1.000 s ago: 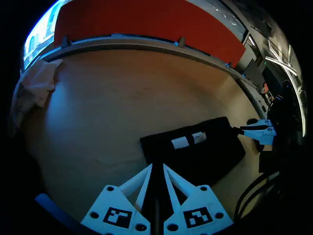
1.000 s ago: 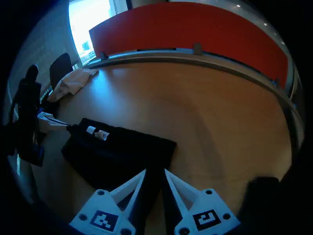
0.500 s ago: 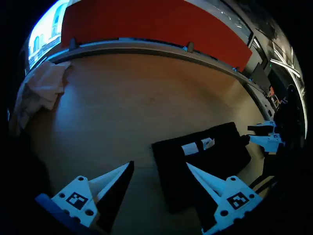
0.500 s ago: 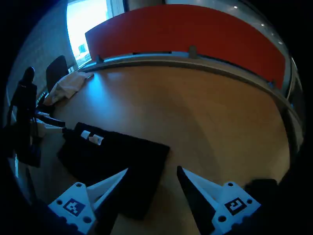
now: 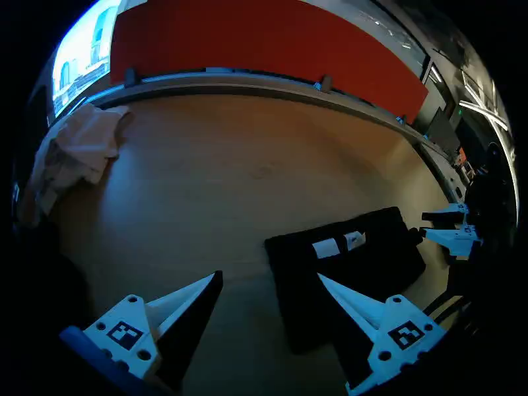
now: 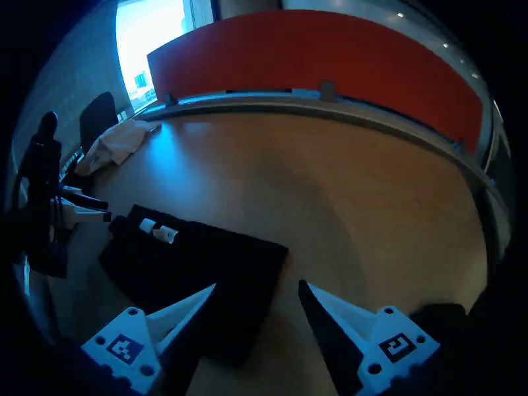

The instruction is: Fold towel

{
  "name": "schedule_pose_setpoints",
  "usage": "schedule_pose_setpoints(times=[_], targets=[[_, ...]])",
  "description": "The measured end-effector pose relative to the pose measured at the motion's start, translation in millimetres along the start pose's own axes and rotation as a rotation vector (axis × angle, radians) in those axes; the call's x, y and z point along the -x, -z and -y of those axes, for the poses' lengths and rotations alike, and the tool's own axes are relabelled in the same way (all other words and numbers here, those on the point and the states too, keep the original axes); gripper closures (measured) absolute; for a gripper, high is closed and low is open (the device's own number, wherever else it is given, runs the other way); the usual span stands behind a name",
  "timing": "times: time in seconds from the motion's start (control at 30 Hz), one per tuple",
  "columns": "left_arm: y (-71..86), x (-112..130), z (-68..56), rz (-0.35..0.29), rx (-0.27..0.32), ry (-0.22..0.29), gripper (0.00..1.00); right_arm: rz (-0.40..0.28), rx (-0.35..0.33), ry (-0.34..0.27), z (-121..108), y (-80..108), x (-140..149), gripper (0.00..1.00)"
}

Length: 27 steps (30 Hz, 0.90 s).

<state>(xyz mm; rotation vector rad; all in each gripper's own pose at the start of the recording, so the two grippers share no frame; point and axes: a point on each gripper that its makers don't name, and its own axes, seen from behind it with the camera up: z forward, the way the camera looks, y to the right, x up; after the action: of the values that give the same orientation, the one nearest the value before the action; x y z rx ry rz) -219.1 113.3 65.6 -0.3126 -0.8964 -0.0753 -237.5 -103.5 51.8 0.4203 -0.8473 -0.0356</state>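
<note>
While black towel (image 5: 376,264) lies folded on table (image 5: 198,198) | left gripper (image 5: 268,275) released | right gripper (image 6: 257,284) released

In the left gripper view, the near edge of the black towel (image 5: 356,261) is hidden behind one finger (image 5: 369,317) of the left gripper (image 5: 268,276), at lower right. The towel's white tags (image 5: 325,249) are too small to read. At the right edge, the right gripper (image 5: 423,224) runs back into darkness, perhaps a sleeve. At upper left, the pale cloth (image 5: 72,148) is cut off by the edge.
</note>
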Motion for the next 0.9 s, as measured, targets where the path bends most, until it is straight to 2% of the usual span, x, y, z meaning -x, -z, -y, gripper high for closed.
schedule_pose_setpoints(times=[0.3,0.6,0.9], targets=[[18.6,11.1,4.6,-0.017,-0.019,0.029,0.05,0.001,-0.011,0.02,8.4,4.2,4.1,0.13],[36.5,24.6,14.1,-0.028,-0.061,0.031,0.05,0.001,-0.018,0.022,13.6,8.7,8.0,0.1],[46.9,36.9,16.9,-0.035,-0.091,0.039,0.04,0.005,-0.025,0.035,17.8,12.8,13.0,0.1]])
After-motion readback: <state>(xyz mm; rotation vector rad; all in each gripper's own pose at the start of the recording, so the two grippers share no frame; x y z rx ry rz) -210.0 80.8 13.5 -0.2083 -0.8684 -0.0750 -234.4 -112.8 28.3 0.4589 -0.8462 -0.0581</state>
